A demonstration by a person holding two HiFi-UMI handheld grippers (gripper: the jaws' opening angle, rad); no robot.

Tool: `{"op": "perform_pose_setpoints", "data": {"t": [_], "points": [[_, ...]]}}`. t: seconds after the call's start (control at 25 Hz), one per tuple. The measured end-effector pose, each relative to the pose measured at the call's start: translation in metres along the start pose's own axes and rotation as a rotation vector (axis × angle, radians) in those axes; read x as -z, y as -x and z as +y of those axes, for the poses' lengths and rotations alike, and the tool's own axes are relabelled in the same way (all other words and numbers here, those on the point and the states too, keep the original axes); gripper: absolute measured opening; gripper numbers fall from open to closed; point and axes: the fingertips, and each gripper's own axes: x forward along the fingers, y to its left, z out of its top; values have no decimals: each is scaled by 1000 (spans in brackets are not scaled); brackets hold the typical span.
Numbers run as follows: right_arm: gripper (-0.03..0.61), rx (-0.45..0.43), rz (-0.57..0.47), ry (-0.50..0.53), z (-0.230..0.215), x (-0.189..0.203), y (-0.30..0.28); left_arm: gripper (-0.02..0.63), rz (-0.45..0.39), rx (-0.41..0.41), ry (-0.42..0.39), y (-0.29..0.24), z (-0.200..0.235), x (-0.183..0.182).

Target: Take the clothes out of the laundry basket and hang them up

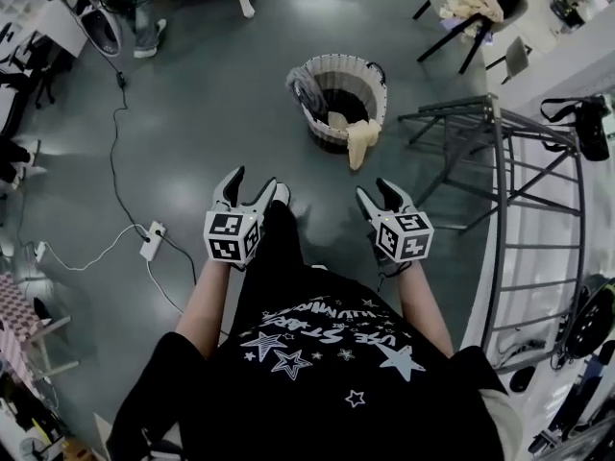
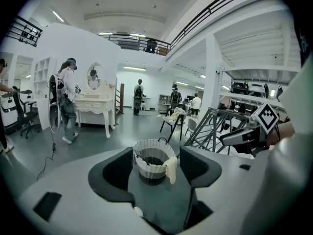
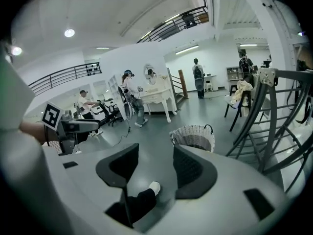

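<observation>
A round woven laundry basket [image 1: 342, 97] stands on the grey floor ahead of me, with a cream garment [image 1: 361, 140] hanging over its near rim and a grey cloth [image 1: 305, 89] draped on its left edge. My left gripper [image 1: 249, 189] and right gripper [image 1: 379, 196] are held side by side well short of it, both open and empty. In the left gripper view the basket [image 2: 153, 162] shows between the jaws, far off. In the right gripper view the basket [image 3: 193, 137] sits just right of the right jaw. A metal drying rack [image 1: 524, 190] stands to the right.
A white power strip [image 1: 152, 241] with cables lies on the floor at left. A chair with cream clothes [image 1: 473, 8] stands at the far right, a white dressing table [image 2: 94, 106] at the far left. People stand further off in the room.
</observation>
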Motion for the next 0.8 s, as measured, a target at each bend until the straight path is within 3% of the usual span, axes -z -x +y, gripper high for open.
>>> {"op": "perform_pose_setpoints", "data": {"t": [0.4, 0.64, 0.8], "points": [[218, 82, 9, -66, -33, -91, -128, 307, 49, 84, -4, -123, 99, -40], [211, 68, 53, -60, -17, -143, -223, 306, 101, 143, 9, -168, 163, -54], [173, 17, 98, -53, 4, -161, -271, 307, 120, 174, 48, -183, 194, -54]]}}
